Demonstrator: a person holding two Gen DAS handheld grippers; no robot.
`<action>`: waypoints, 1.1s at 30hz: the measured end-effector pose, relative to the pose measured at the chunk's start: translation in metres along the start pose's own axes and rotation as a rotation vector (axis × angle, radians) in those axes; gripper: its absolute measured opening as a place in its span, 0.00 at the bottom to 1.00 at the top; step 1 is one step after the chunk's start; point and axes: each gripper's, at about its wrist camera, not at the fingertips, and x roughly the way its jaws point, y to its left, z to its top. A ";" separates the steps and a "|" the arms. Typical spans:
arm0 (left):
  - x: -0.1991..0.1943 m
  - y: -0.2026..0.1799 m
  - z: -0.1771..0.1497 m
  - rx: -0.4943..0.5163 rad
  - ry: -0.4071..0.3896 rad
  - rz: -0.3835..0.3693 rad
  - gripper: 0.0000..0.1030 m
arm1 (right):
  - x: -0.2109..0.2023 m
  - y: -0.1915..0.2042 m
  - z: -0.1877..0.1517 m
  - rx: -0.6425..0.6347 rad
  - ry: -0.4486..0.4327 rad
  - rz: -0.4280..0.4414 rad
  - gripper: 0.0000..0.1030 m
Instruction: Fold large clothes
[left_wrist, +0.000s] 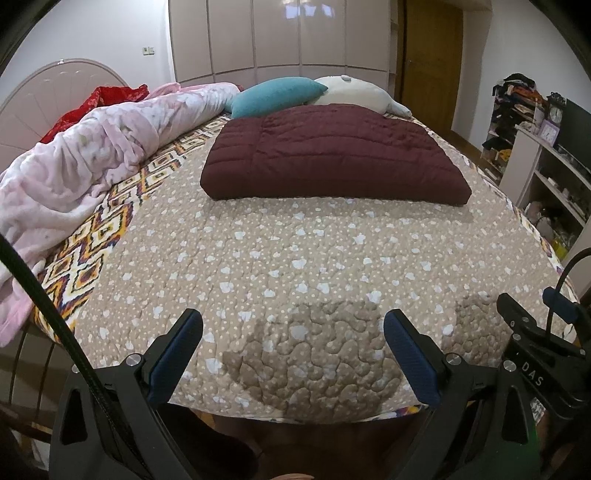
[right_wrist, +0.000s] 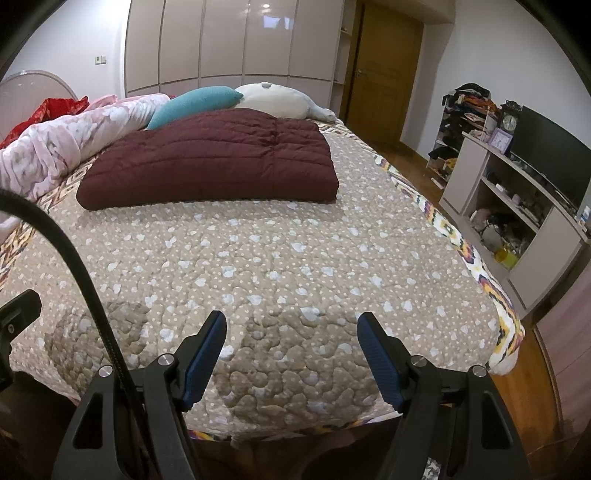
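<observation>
A dark maroon quilted puffer garment (left_wrist: 332, 155) lies folded into a flat rectangle on the far half of the bed; it also shows in the right wrist view (right_wrist: 210, 162). My left gripper (left_wrist: 293, 325) is open and empty, held over the near edge of the bed, well short of the garment. My right gripper (right_wrist: 291, 326) is open and empty too, over the same near edge. The right gripper's body shows at the right edge of the left wrist view (left_wrist: 532, 332).
The bed has a beige quilted cover with white spots (left_wrist: 295, 258). A pink fleece blanket (left_wrist: 92, 158) and a red cloth (left_wrist: 103, 98) lie bunched along the left. A teal pillow (left_wrist: 277, 96) and a white plush (left_wrist: 354, 92) sit behind the garment. Shelves and a TV (right_wrist: 546, 162) stand right.
</observation>
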 end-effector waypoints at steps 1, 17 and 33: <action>0.000 0.000 0.000 0.001 0.000 0.002 0.95 | 0.001 0.000 0.000 0.000 0.002 0.000 0.75; 0.007 0.000 -0.003 -0.003 0.031 -0.004 0.95 | 0.008 0.001 -0.003 -0.010 0.031 -0.024 0.76; 0.013 -0.005 -0.007 0.006 0.061 -0.015 0.95 | 0.011 0.001 -0.004 -0.010 0.040 -0.029 0.76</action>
